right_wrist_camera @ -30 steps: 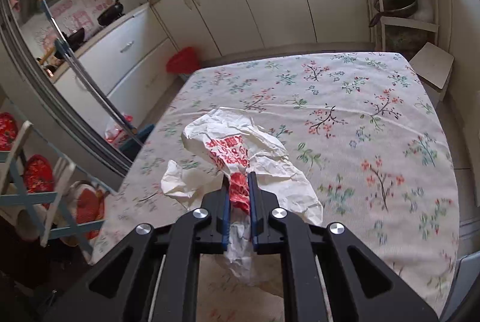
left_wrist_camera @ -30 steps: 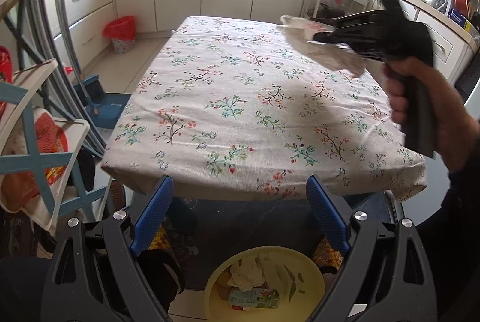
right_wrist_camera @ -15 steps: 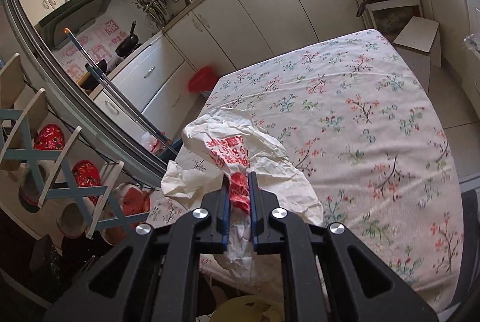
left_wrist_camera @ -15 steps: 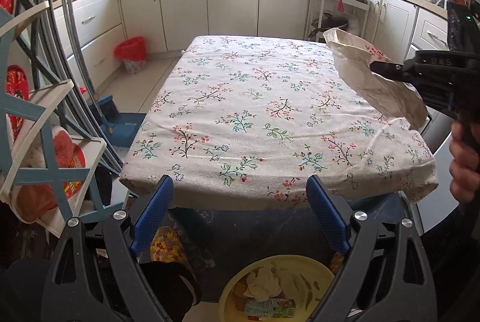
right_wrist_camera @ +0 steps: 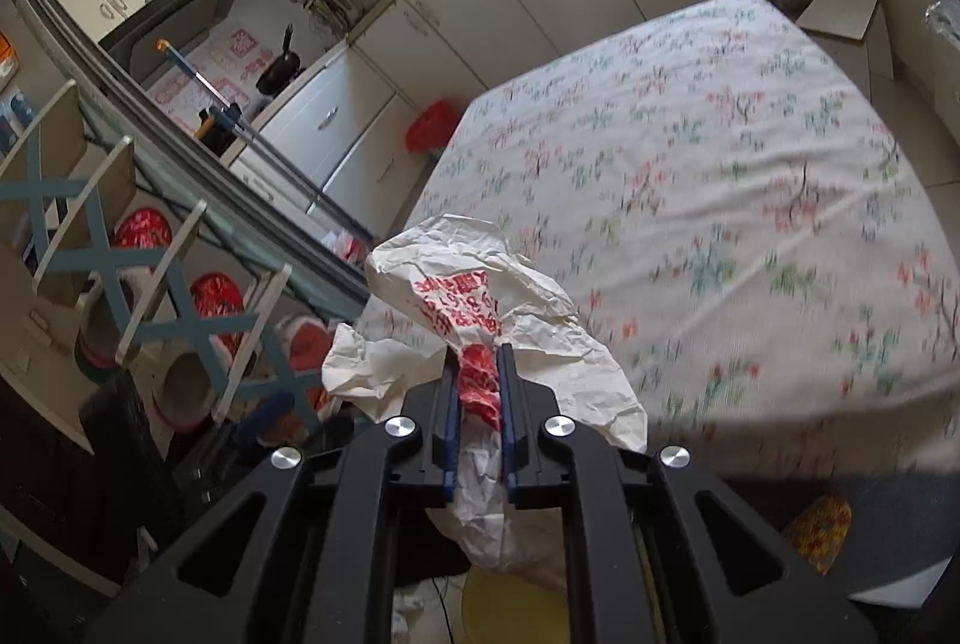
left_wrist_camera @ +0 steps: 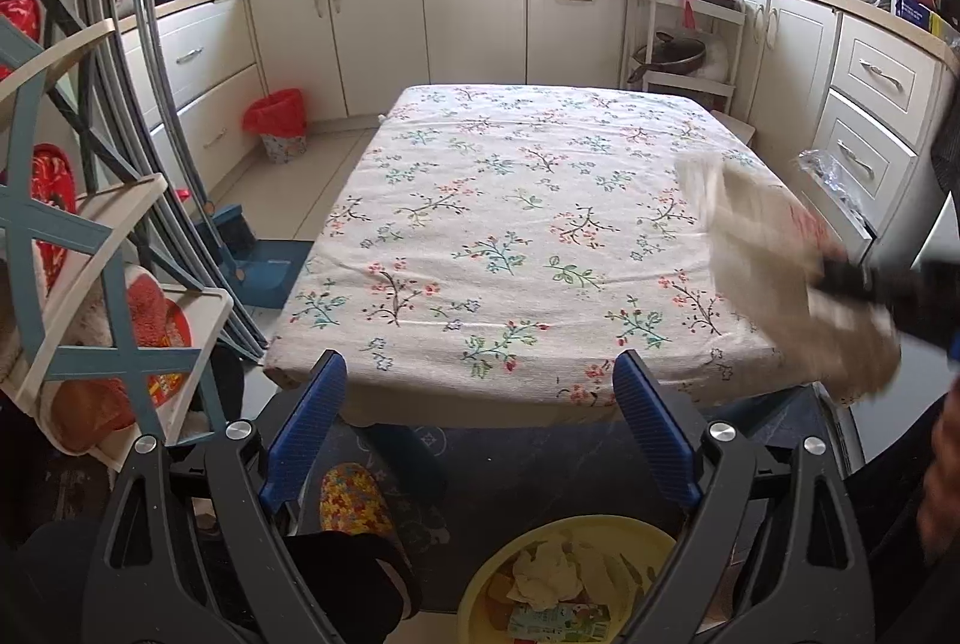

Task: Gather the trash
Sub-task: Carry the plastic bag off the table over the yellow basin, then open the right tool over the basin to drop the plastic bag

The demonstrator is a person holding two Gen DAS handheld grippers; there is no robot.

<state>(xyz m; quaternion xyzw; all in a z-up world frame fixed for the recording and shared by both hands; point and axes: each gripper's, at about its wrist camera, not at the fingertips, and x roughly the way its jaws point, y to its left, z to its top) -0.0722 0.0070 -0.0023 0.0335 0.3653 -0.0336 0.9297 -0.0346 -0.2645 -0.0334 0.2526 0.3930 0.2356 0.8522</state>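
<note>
My right gripper (right_wrist_camera: 478, 353) is shut on a crumpled white paper bag with red print (right_wrist_camera: 462, 284). It holds the bag in the air by the table's near edge. The bag shows blurred in the left wrist view (left_wrist_camera: 774, 260), with the right gripper (left_wrist_camera: 840, 278) at the table's right corner. A yellow bin (left_wrist_camera: 636, 542) with several pieces of trash sits on the floor below, and its rim shows under the bag in the right wrist view (right_wrist_camera: 516, 608). My left gripper (left_wrist_camera: 480, 380) is open and empty, above the bin and before the table edge.
The table with a floral cloth (left_wrist_camera: 516, 224) fills the middle. A blue and cream rack (left_wrist_camera: 90, 248) stands at the left, with a blue dustpan (left_wrist_camera: 264, 266) beside it. A red-lined bin (left_wrist_camera: 279, 125) is by the cabinets. A patterned slipper (left_wrist_camera: 354, 494) lies under the table.
My right gripper has carried the paper bag back from over the table toward its near right corner and lower. The left gripper has pulled back a little and stays open.
</note>
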